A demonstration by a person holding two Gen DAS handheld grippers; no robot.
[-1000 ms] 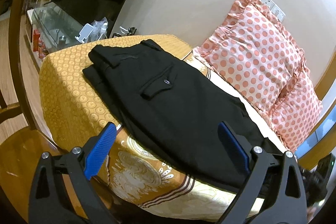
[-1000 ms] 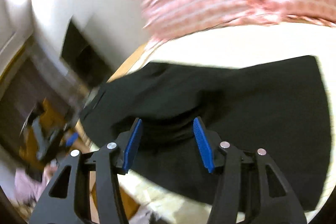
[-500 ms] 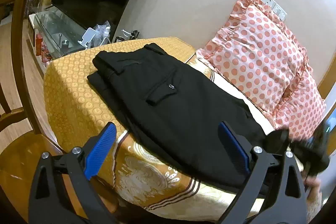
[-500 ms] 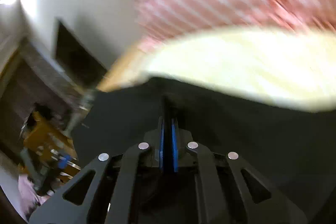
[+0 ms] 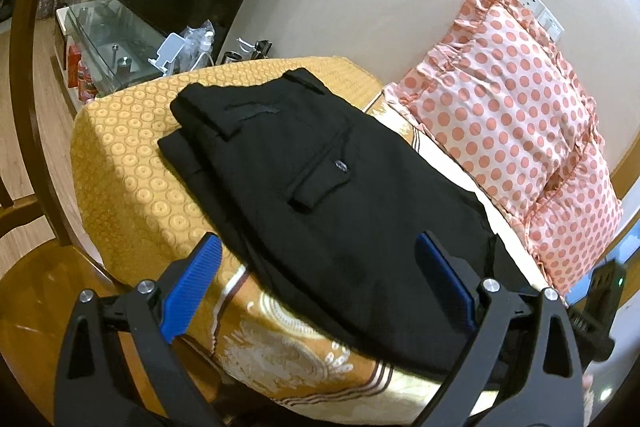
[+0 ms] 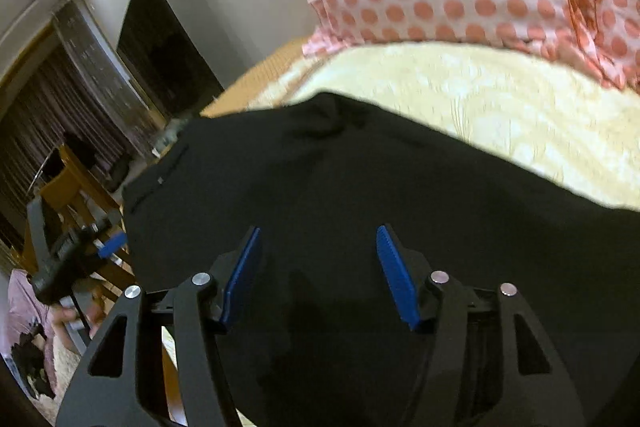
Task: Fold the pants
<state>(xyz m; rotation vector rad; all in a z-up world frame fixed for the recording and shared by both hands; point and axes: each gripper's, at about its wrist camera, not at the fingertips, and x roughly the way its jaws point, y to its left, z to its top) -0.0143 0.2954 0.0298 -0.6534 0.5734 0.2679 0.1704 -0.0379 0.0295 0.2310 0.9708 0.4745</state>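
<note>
On the gold-patterned bed (image 5: 120,163) the black pants (image 5: 320,195) lie flat, their long axis running from the waistband at the far end, towards the glass stand, down to the leg ends at the near end beside the polka-dot pillows (image 5: 508,131). The left tongs (image 5: 320,283) hang wide open off the bed's front edge, short of the cloth. The right tongs (image 6: 320,275) gape directly over the leg end, gripping nothing, so they look nearer for the coming pinch
</note>
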